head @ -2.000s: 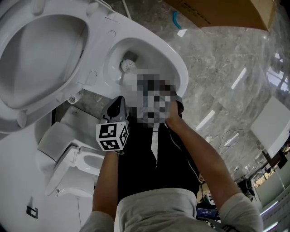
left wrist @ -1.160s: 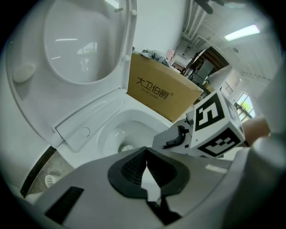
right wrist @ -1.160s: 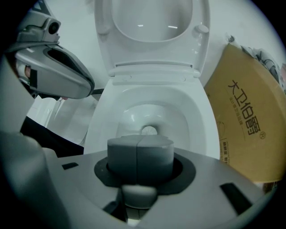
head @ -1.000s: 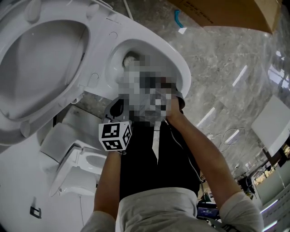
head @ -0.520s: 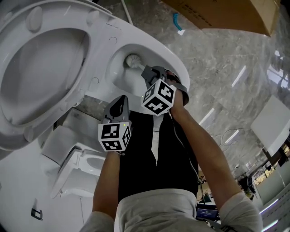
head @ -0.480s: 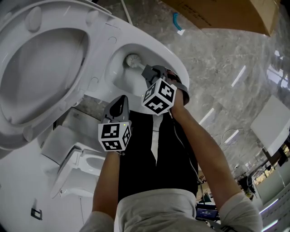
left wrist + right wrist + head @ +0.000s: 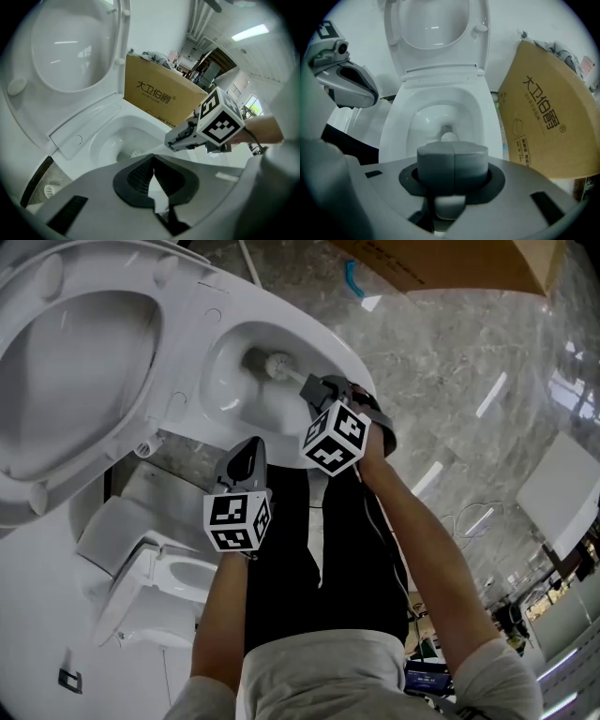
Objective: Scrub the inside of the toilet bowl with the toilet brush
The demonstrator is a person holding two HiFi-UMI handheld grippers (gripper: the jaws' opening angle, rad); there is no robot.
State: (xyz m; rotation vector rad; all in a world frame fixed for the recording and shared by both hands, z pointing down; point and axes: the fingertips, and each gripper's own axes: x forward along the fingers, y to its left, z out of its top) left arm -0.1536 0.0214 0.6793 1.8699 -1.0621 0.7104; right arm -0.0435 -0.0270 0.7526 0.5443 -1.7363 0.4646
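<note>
The white toilet bowl is open, with its lid up. The white head of the toilet brush is down inside the bowl, near the drain. My right gripper hovers over the bowl's near rim, shut on the brush handle. In the right gripper view the brush head shows just past the shut right gripper, low in the bowl. My left gripper hangs beside the bowl's outer wall, shut and empty. The left gripper view shows the shut left gripper and the right gripper.
A brown cardboard box stands on the marble floor right of the toilet, close to its rim. A second smaller toilet stands at the lower left. A blue hook-shaped item lies by the box. The person's legs are below.
The brush head has shifted across the bowl, from the near left wall toward the drain, with the right gripper following. The left gripper has stayed put.
</note>
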